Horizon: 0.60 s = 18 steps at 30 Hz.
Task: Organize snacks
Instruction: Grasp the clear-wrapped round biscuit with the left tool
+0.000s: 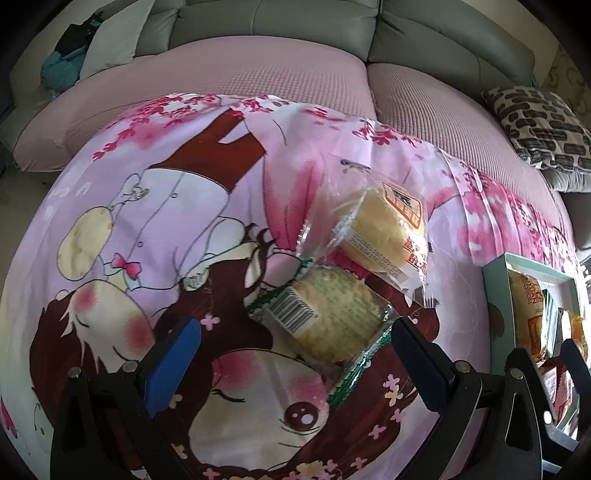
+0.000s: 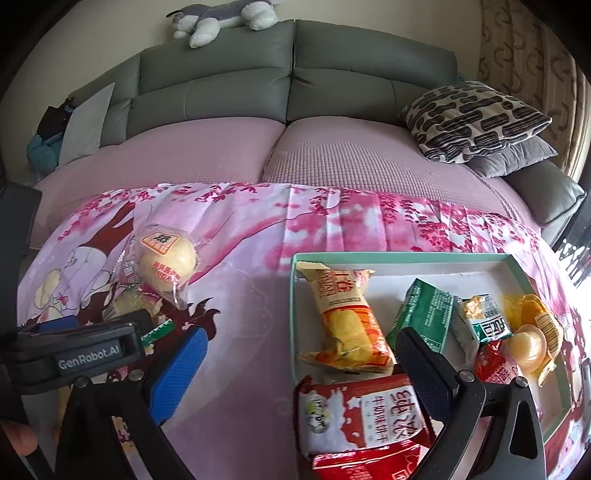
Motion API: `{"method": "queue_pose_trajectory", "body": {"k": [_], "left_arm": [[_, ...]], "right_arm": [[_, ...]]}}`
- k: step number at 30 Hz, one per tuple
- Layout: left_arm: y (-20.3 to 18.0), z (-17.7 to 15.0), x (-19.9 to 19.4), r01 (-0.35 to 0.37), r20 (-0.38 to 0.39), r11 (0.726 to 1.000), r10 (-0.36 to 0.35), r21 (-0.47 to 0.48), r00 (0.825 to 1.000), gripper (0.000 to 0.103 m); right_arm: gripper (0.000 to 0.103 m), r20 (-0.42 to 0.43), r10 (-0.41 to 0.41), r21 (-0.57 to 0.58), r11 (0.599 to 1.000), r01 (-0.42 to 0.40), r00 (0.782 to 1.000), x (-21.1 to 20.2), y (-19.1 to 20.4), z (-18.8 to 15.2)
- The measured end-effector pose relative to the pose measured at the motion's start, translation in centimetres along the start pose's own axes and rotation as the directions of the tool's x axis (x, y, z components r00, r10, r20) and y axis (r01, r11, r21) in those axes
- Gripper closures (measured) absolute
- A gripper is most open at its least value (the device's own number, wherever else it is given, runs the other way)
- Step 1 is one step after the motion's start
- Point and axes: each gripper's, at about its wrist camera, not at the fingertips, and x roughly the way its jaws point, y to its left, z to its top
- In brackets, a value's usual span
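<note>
Two wrapped cakes lie on the pink cartoon cloth (image 1: 147, 206). The green-trimmed cake (image 1: 332, 314) is nearer, between the tips of my open left gripper (image 1: 295, 354). The orange-labelled cake (image 1: 384, 229) lies just behind it and also shows in the right wrist view (image 2: 168, 258). A mint-edged white box (image 2: 402, 264) holds several snack packets, among them a yellow-orange pack (image 2: 347, 325), a green pack (image 2: 424, 314) and a red-white biscuit pack (image 2: 369, 413). My right gripper (image 2: 299, 358) is open and empty over the box's left edge. The left gripper (image 2: 85, 350) shows there at the left.
A grey sofa (image 2: 295, 74) with pink seat covers stands behind the cloth. A patterned cushion (image 2: 476, 118) lies at its right, a plush dog (image 2: 221, 16) on its back, grey and teal items (image 2: 74, 129) at its left. The box also shows at the right of the left wrist view (image 1: 495, 295).
</note>
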Motion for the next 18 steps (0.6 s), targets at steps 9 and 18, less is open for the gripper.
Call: {"method": "queue_pose_trajectory", "body": {"k": [9,18], "left_arm": [[-1.4,-0.1,1.7,-0.03,-0.015,0.999,0.031,0.033,0.999,0.001],[-0.9,0.2,1.3,-0.025,0.016,1.0,0.025,0.007,1.0,0.001]], "right_arm": [[0.0,-0.003,0.0,0.012,1.0,0.0,1.0,0.0,-0.5,0.0],[0.0,-0.006,0.001,0.008,1.0,-0.001,1.0,0.1,-0.3,0.0]]}}
